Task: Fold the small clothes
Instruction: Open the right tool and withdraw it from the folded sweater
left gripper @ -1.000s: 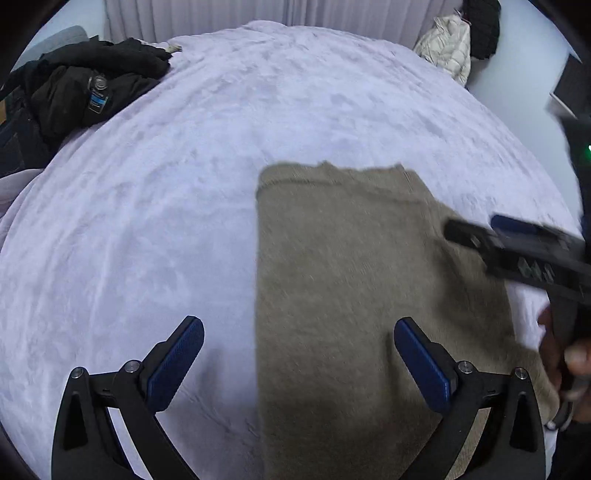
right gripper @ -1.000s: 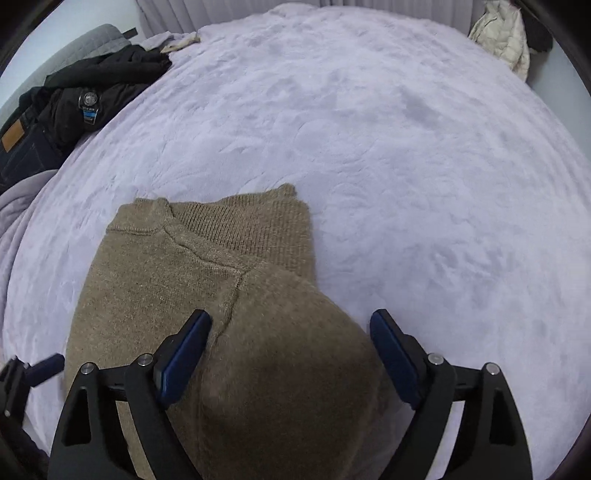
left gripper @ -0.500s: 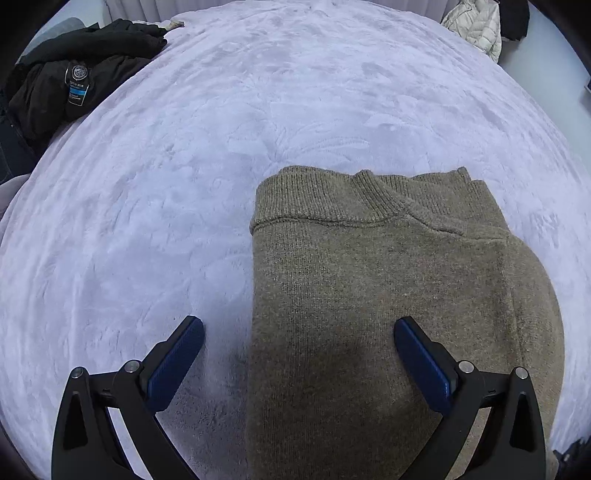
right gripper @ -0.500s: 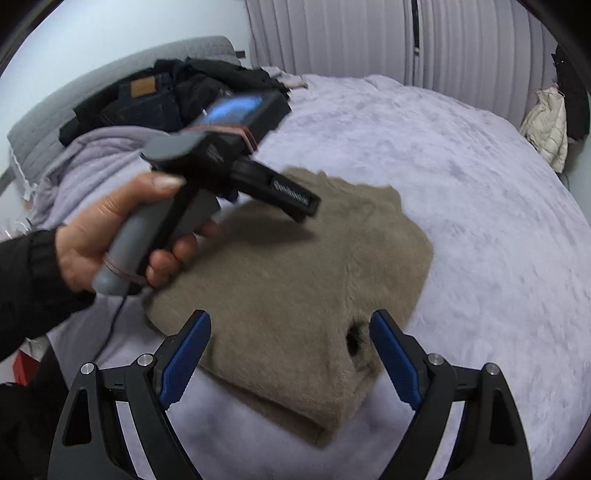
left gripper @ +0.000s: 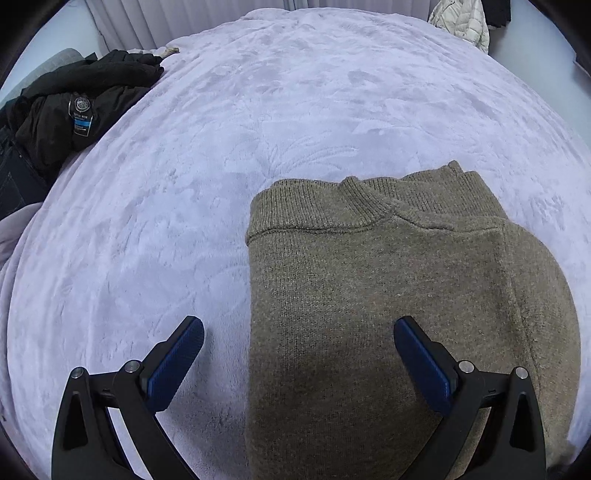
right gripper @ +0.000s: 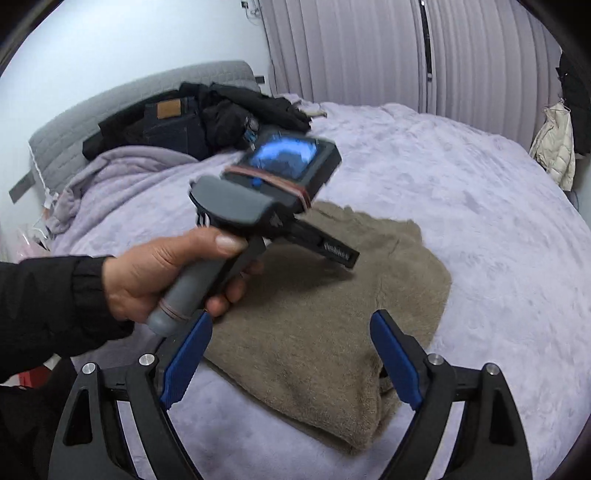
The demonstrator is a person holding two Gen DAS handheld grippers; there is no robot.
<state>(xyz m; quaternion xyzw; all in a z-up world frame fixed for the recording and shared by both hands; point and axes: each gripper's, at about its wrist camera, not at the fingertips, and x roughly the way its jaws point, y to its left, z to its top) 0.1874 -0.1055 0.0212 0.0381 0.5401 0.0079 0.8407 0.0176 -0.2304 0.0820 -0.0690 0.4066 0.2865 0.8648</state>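
Note:
A folded olive-brown knit sweater (left gripper: 388,295) lies flat on the lavender bed cover (left gripper: 184,221), ribbed collar at its far edge. My left gripper (left gripper: 299,354) is open and empty, hovering over the sweater's near left part. In the right wrist view the sweater (right gripper: 325,325) lies as a folded bundle. My right gripper (right gripper: 291,354) is open and empty above its near edge. The left gripper's body with its lit screen (right gripper: 280,177), held by a hand (right gripper: 166,273), shows over the sweater; its fingertips are not clearly seen there.
A pile of black jackets and dark jeans (left gripper: 66,110) lies at the bed's far left, also in the right wrist view (right gripper: 207,114) against a grey headboard (right gripper: 110,107). A cream puffer jacket (left gripper: 461,18) hangs at the far right. Curtains (right gripper: 406,55) line the back wall.
My right gripper has pulled back and swung left off the sweater, now viewing it from the side. My left gripper has shifted slightly; the sweater stays folded.

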